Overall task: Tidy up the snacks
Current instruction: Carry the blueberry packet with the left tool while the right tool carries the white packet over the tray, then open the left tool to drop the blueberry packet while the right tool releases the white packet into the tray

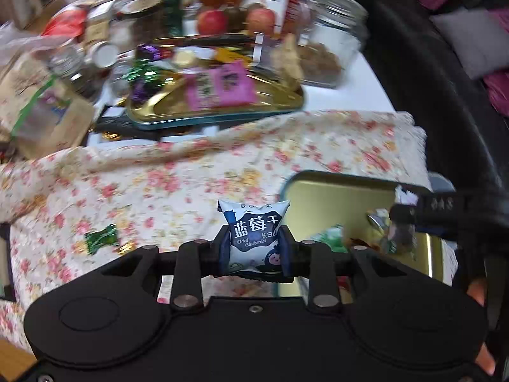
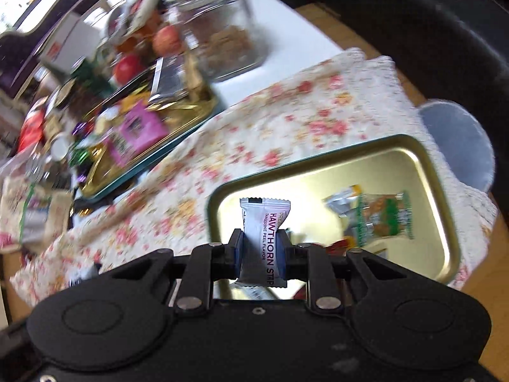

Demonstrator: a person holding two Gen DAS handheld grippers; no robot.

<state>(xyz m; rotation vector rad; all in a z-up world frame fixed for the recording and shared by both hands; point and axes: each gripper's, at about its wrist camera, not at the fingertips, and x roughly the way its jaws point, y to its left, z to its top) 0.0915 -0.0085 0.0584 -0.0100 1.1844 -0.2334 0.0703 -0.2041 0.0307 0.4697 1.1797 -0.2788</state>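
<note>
- Flowered cloth covers the near part of the table, and behind it stands a crowd of jars, apples and a gold tray with mixed sweets.
- An open gold tin lies on the cloth at the near right corner; some wrapped snacks already rest inside it.
- The left gripper is closed on a small blueberry packet, which stands upright between the pads.
- The packet reads "Dried Blueberries" with large Chinese characters above it.
- From the left gripper the tin lies to the right and a little ahead; the packet hangs over the cloth, just beside the left edge of the tin.
- The right gripper is closed on a white hawthorn strip, with its long axis upright along the fingers.
- Its label reads "HAWTHORN STRIP" and "TANGERINE PEEL FLAVOR".
- The strip hangs above the left part of the tin, so I judge the right hand nearer to the drop.
- One green wrapped candy lies on the cloth at the left, not yet collected.
</note>
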